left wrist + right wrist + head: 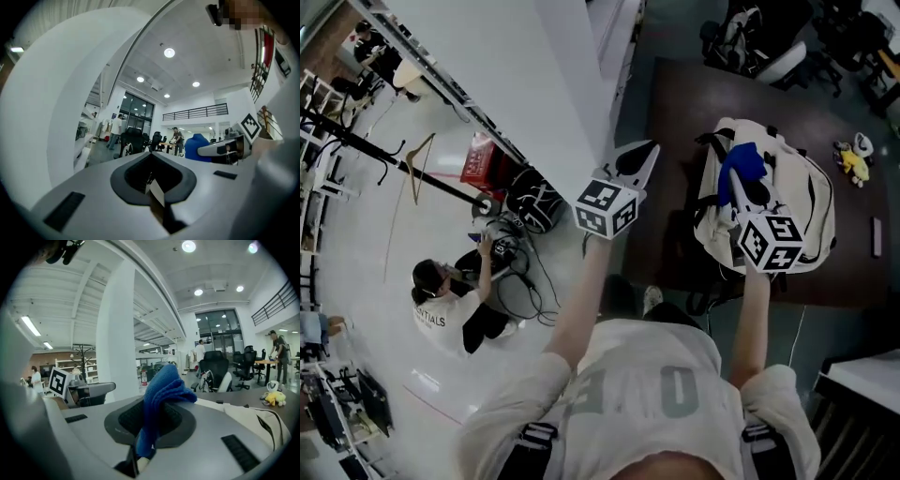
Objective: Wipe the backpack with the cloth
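To your left, a black bag (534,202) sits on the floor at the foot of the white wall (525,75), beside a person (441,305) seated among cables. You cannot make out what is in the bag. Further right, the cream backpack (802,183) with black straps lies flat on the dark table (675,112), close to the near edge and well in from the left edge. No view shows inside it, and its zips are too small to read as open or closed. A yellow plush toy (853,161) lies toward the table's right edge, apart from the backpack. In the head view your right forearm and marker cube cover the near middle of the backpack. The right gripper view catches only a cream corner of the backpack (262,420), crossed by a black strap, at lower right. Your left gripper (645,155) sits at the table's left edge, clear of the backpack. Its own view shows the left gripper (154,187) with jaws clenched together and empty. Your right gripper (739,192) is above the backpack, jaws grasping the blue cloth (748,159). In its own view, the cloth (161,394) stands bunched up out of the right gripper (143,441). You cannot tell whether the cloth touches the backpack's fabric.
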